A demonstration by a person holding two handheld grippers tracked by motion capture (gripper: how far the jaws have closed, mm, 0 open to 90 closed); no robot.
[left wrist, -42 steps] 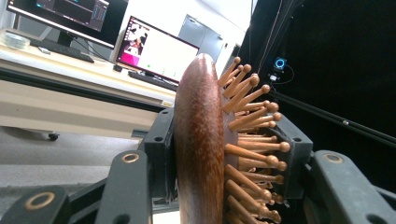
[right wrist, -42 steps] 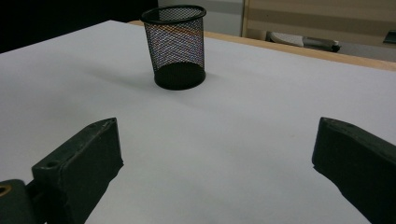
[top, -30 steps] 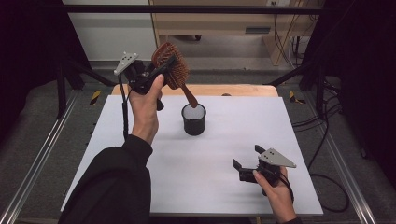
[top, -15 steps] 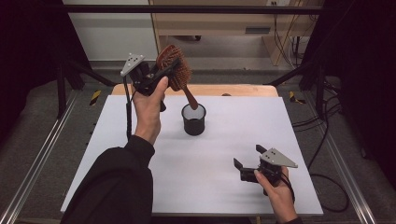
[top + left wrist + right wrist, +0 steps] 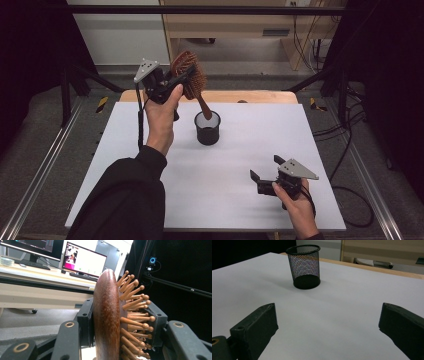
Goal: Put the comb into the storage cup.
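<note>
Compared with a second ago, the left claw has carried the hairbrush slightly up and toward the cup side, tilting it more steeply. It is clenched on the brush's wooden head; in the left claw view the jaws press the smooth back on one side and the bristle pins on the other, so the hairbrush stands edge-on between them. From that grip the handle runs down and away, its tip hanging just over the rim of the black mesh cup, or perhaps just inside it; the high view does not settle which. The brush's long axis slants rather than standing plumb, so the likely next move, lowering the handle into the cup, would call for keeping the tip centred over the opening below the claw. The right claw rests low near the white surface, jaws spread and grasping nothing, with the mesh cup well ahead of it. The left hand is plainly the nearer one.
</note>
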